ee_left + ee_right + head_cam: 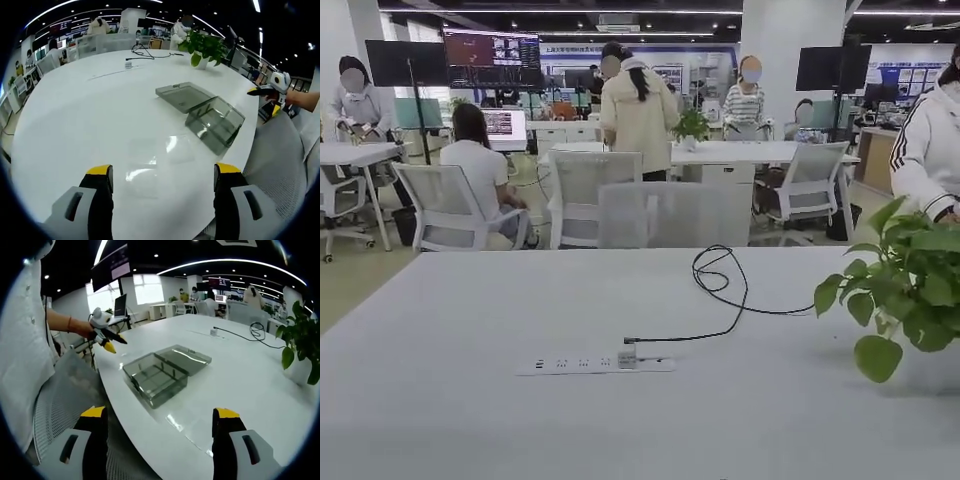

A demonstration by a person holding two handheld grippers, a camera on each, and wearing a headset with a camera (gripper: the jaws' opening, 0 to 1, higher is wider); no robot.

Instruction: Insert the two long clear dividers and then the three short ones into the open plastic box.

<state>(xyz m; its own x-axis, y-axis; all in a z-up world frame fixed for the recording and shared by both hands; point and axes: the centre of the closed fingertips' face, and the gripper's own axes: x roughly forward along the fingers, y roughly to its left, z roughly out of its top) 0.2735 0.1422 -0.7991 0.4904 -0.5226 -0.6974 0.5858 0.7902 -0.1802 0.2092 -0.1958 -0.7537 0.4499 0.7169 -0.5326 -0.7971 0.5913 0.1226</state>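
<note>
Two grippers were held open at the near edge of the white bench, each in one of the person's hands. The fingers of the left gripper were spread wide apart, and nothing was clasped between them. Just ahead of the gap between those fingers, the clear dividers were laid flat on the bench. They were marked mostly by their glare, and their number could not be told. Further ahead, and off towards the right-hand finger, the open plastic box was set close to the bench edge. Its lid was folded back flat on the far side and touched the box along one edge.

The fingers of the right gripper were likewise parted, and nothing was gripped by them. From there the box was seen ahead of the gap, a little towards the left-hand finger, with the lid beyond it. A mesh chair was seen beside the left-hand finger, off the bench edge.

Well beyond both sets of fingers, a potted plant, a black cable and a white power strip were seen on the far part of the bench. In the head view, several people and more chairs were seen past the bench.
</note>
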